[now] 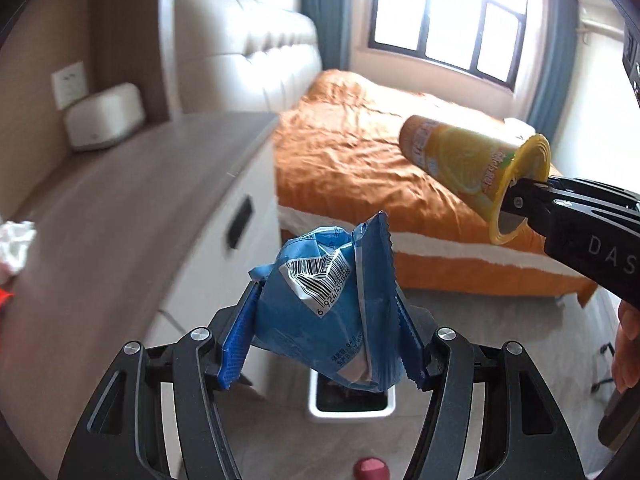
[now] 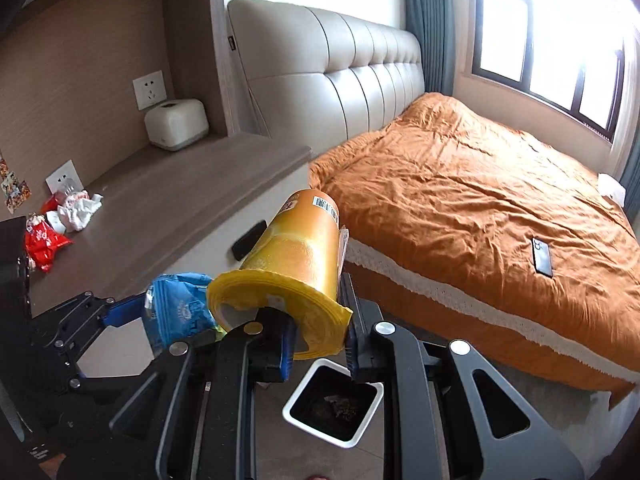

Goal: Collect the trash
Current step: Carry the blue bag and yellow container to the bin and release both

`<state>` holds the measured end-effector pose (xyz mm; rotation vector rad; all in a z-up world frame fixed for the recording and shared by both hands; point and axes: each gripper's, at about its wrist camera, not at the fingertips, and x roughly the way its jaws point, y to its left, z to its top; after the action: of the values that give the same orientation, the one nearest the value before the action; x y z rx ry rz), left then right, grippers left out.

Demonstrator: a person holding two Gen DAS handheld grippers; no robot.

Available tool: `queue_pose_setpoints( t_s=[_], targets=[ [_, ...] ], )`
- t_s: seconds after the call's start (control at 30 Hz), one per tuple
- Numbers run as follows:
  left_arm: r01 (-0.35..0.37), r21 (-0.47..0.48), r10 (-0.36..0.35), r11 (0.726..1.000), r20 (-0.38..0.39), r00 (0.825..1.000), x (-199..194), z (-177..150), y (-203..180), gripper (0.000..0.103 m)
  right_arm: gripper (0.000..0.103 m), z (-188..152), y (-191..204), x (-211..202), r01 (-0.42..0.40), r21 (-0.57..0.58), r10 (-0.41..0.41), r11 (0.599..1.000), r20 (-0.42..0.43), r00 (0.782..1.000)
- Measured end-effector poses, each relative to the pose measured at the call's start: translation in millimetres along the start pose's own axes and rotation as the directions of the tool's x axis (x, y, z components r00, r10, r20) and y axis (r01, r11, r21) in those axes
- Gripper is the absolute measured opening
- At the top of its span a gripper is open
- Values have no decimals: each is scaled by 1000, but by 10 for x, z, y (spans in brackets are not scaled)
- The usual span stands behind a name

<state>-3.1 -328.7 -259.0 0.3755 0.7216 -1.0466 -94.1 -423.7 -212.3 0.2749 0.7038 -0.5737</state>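
Note:
My left gripper [image 1: 320, 332] is shut on a crumpled blue snack wrapper [image 1: 332, 304] and holds it in the air above a white square trash bin [image 1: 352, 406] on the floor. My right gripper [image 2: 316, 340] is shut on the rim of a yellow paper cup [image 2: 296, 260], tilted with its base pointing away; the cup also shows in the left wrist view [image 1: 472, 164]. The bin [image 2: 334, 404] sits just below the right gripper, dark inside. The blue wrapper [image 2: 180, 308] and left gripper [image 2: 132, 312] show at the left of the right wrist view.
A grey-brown bedside counter [image 2: 168, 216] carries red wrappers [image 2: 42, 244], crumpled white paper [image 2: 80, 210] and a white tissue box [image 2: 176, 124]. A bed with an orange cover [image 2: 480, 200] holds a phone [image 2: 542, 258]. A red object [image 1: 370, 468] lies on the floor.

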Motion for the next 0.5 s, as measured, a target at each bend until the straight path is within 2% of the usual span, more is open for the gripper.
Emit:
queue_pose_setpoints(
  t_s=[0.23, 0.47, 0.5],
  targets=[
    [67, 19, -65, 998, -106, 992, 909, -412, -214, 61, 21, -543, -286, 825, -14, 39, 20, 999, -155, 988],
    [113, 25, -105, 993, -211, 972, 1944, -1100, -266, 62, 21, -1239, -440, 1780, -36, 69, 55, 997, -293, 955],
    [130, 16, -123, 991, -229, 966, 2056, -1184, -266, 64, 22, -1342, -450, 1900, -41, 70, 61, 997, -308, 949]
  ],
)
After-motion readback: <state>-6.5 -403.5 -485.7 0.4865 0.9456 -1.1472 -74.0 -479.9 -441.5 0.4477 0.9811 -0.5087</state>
